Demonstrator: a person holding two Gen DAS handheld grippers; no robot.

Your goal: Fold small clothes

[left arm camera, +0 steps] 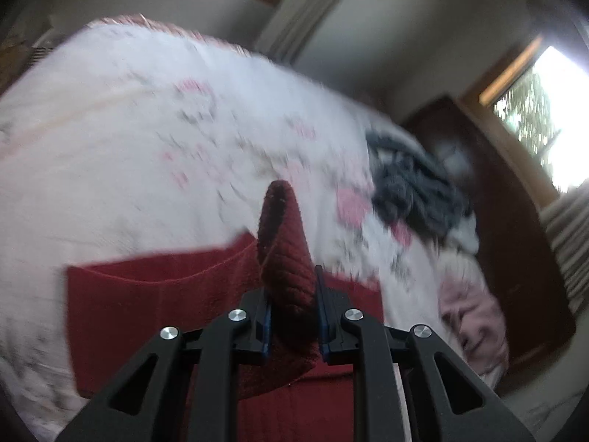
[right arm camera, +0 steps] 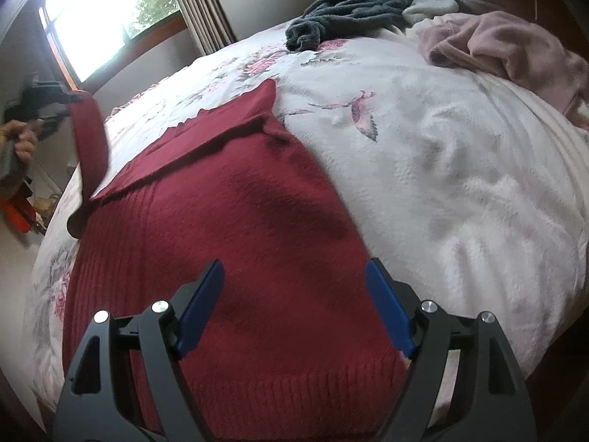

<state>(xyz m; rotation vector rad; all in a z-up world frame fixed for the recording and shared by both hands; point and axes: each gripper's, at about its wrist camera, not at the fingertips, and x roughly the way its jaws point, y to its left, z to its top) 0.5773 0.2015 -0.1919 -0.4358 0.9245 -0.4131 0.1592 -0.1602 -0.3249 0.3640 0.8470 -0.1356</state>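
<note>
Left gripper [left arm camera: 293, 307]: clamped on raised red sleeve [left arm camera: 283, 243], frame centre
Right gripper [right arm camera: 294, 307]: spread wide, lower centre, above red sweater [right arm camera: 235, 228]
Sweater: flat on floral bedspread [right arm camera: 441, 169]

No readable text in either view.

Neither wrist camera shows a letter, number, brand mark, label or sign: the red knitted sweater [right arm camera: 235, 228] carries only plain ribbing, the white bedspread [right arm camera: 441, 169] bears a printed pattern of pink flowers and a bird but no wording, and the left wrist view is too blurred by motion for any small print to be made out.
</note>
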